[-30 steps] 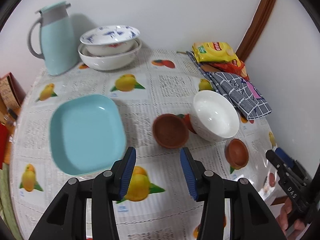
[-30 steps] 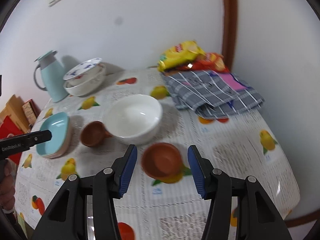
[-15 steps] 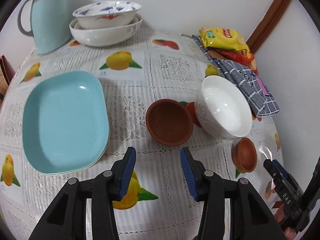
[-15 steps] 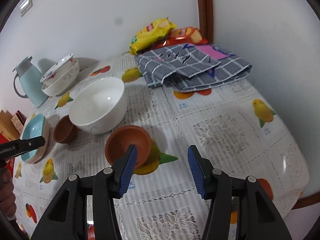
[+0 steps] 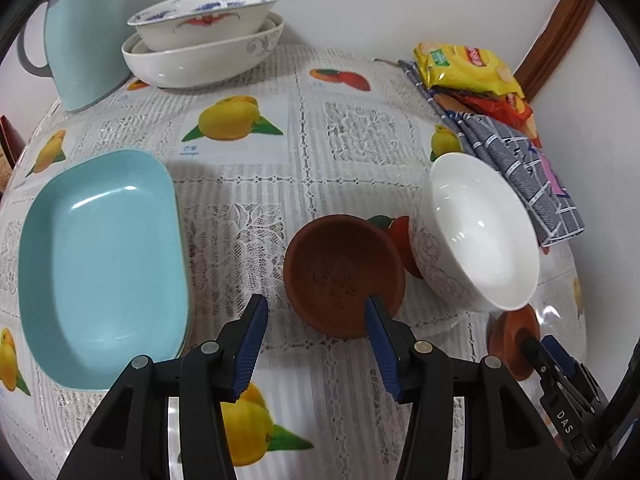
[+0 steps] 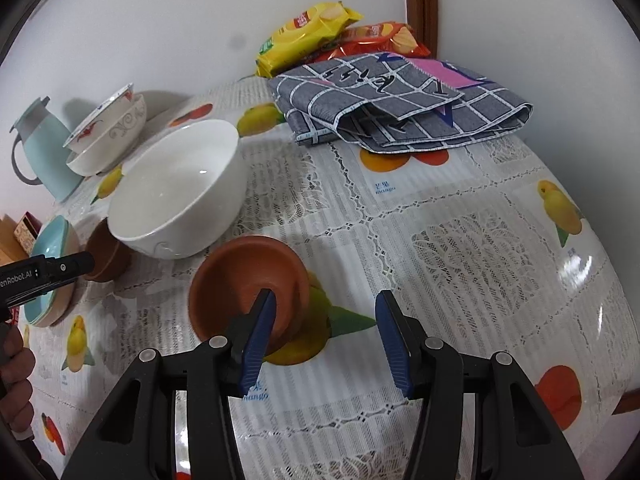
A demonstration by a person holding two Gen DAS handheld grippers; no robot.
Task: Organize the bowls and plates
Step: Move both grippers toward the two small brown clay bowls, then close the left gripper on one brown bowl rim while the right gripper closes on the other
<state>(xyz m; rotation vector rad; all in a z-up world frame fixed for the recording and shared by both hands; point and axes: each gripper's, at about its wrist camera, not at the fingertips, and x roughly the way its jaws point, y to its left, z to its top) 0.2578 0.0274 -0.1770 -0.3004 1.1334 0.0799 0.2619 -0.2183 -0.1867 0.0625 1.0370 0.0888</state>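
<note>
Hovering low over the fruit-print tablecloth [image 5: 320, 128], the left gripper [image 5: 316, 332] had its blue-padded fingers spread wide apart and held nothing. Its right pad overlapped the near rim of a brown clay bowl [image 5: 344, 276], while the left pad stood over bare cloth just outside that rim; whether either pad touched the bowl could not be told. That bowl sat upright, almost touching a larger white bowl [image 5: 480, 232] on its right. A light blue rectangular plate [image 5: 100, 264] lay well to the left of the clay bowl, seemingly on top of another plate of like shape.

The right gripper [image 6: 326, 332] was likewise spread wide and empty. Its left pad crossed in front of the near rim of a second, smaller clay bowl [image 6: 248, 276], which rested on the cloth just in front of the white bowl [image 6: 180, 188]; the right pad stood over open cloth, well apart from the bowl. Contact there could not be judged either.

At the far edge, two white patterned bowls [image 5: 204, 36] sat nested beside a pale blue jug [image 5: 84, 44]. A folded grey checked cloth [image 6: 400, 108] lay toward the corner with snack packets [image 6: 312, 36] behind it.
</note>
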